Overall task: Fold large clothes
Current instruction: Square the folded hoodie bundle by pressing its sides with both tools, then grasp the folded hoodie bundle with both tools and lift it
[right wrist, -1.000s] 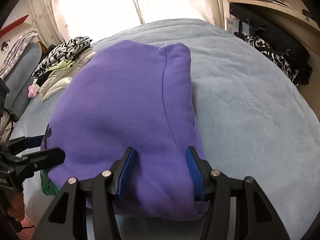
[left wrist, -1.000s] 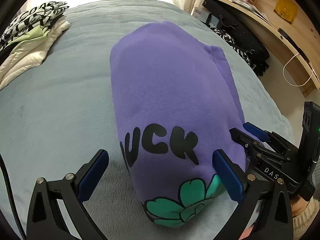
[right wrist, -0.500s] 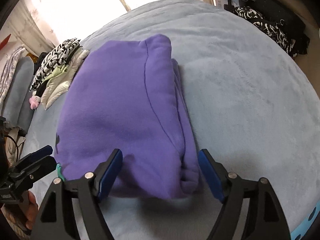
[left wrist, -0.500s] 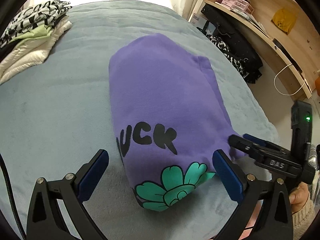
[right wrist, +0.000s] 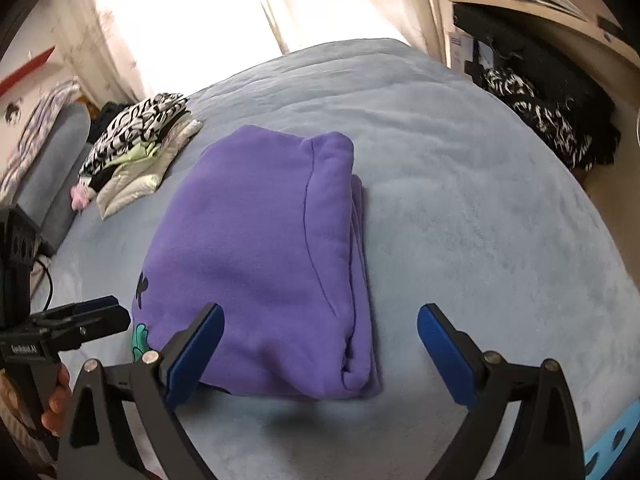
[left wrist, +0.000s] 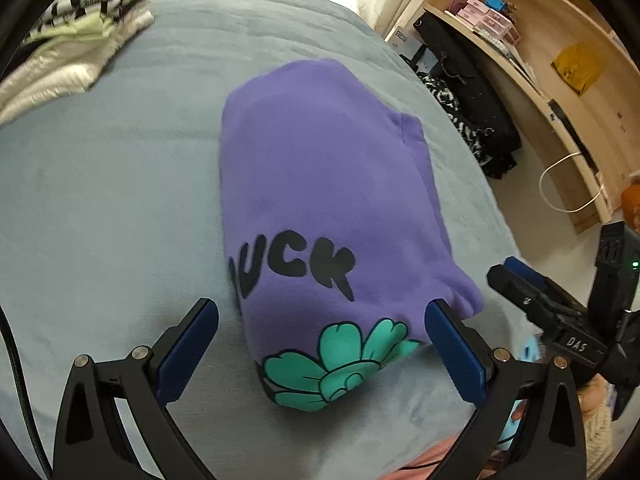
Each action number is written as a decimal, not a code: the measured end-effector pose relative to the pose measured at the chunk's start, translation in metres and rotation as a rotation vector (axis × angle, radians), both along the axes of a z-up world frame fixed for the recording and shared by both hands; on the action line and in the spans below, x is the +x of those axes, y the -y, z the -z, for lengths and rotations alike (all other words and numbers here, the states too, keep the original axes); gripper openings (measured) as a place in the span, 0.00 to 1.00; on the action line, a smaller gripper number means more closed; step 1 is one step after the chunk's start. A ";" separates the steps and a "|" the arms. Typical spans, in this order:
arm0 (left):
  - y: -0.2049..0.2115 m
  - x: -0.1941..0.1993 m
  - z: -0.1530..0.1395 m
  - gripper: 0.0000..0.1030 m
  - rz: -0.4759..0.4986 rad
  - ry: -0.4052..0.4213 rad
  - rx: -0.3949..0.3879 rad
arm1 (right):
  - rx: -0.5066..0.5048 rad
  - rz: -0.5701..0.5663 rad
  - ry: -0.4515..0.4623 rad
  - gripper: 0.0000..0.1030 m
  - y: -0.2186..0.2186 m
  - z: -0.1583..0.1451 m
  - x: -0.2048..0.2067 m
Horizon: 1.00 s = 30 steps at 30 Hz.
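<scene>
A folded purple sweatshirt (left wrist: 320, 184) with black letters and a green flower print lies flat on the light blue bed cover (left wrist: 100, 200). My left gripper (left wrist: 322, 312) hovers open above its printed near end, touching nothing. In the right wrist view the sweatshirt (right wrist: 256, 248) shows its plain side and a folded seam. My right gripper (right wrist: 320, 316) hangs just above its near right corner; its jaws are opening wide and the pads do not press the cloth. Each gripper shows in the other's view: the right gripper (left wrist: 512, 276), the left gripper (right wrist: 104, 312).
A stack of folded clothes (right wrist: 140, 148) sits at the bed's far left. Past the bed's right edge are a dark bag and patterned clothes (right wrist: 552, 120) under a wooden shelf (left wrist: 560, 80). Bare blanket (right wrist: 480, 200) spreads right of the sweatshirt.
The right gripper let go of the sweatshirt's near edge, spread its jaws wide and rose away. The sweatshirt settled flat. The left gripper rolled a little and stayed open.
</scene>
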State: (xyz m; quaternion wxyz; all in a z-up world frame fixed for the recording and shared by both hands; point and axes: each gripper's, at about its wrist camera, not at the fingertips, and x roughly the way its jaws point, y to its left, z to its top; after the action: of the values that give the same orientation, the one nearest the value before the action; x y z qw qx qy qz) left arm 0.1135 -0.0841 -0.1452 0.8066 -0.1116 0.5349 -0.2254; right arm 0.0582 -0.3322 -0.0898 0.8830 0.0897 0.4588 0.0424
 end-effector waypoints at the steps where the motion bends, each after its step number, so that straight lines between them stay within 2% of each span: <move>1: 0.000 0.001 0.002 0.99 0.000 -0.010 -0.014 | -0.004 -0.002 -0.009 0.95 0.000 0.001 0.002; 5: 0.003 0.004 0.013 0.99 0.012 -0.037 -0.042 | 0.004 -0.029 -0.049 0.95 0.003 0.008 0.009; 9: 0.003 0.009 0.024 0.99 0.016 -0.064 -0.057 | 0.095 -0.084 -0.107 0.95 0.007 0.019 0.018; 16: 0.004 0.021 0.045 0.99 0.005 -0.121 -0.102 | 0.212 -0.100 -0.182 0.95 0.022 0.043 0.039; 21: 0.006 0.030 0.062 0.99 -0.005 -0.151 -0.130 | 0.312 -0.096 -0.269 0.95 0.033 0.067 0.055; 30: 0.008 0.043 0.082 1.00 0.014 -0.170 -0.198 | 0.477 -0.138 -0.307 0.95 0.033 0.101 0.074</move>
State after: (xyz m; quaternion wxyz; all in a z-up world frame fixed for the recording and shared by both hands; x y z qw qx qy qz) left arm 0.1566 -0.0919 -0.2273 0.7418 -0.2057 0.5774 -0.2722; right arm 0.1320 -0.3655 -0.1908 0.7522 0.2686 0.5692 0.1952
